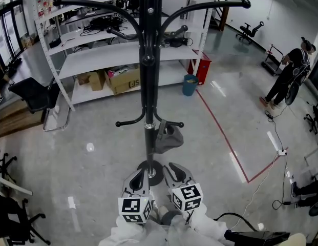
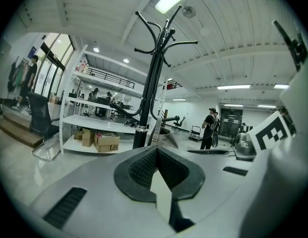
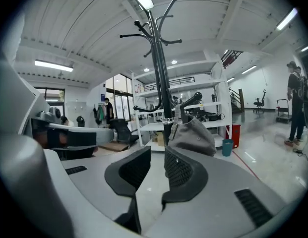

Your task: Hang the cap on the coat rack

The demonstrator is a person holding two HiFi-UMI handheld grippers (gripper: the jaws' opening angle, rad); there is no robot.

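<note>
Shelving lined the far wall; cap hung on coat rack's low right hook; hanging looked done; right gripper half-open, empty; left gripper closed, empty; next: back off w/o snagging.

The rack is black, with 1 silver collar. The cap is plain grey. The left gripper and right gripper are pale grey with black ribbed pads. Their 2 cubes bear black-and-white square markers. The shelves are white, the boxes brown, the bin teal and the cabinet red. A red line crosses the glossy grey floor.
</note>
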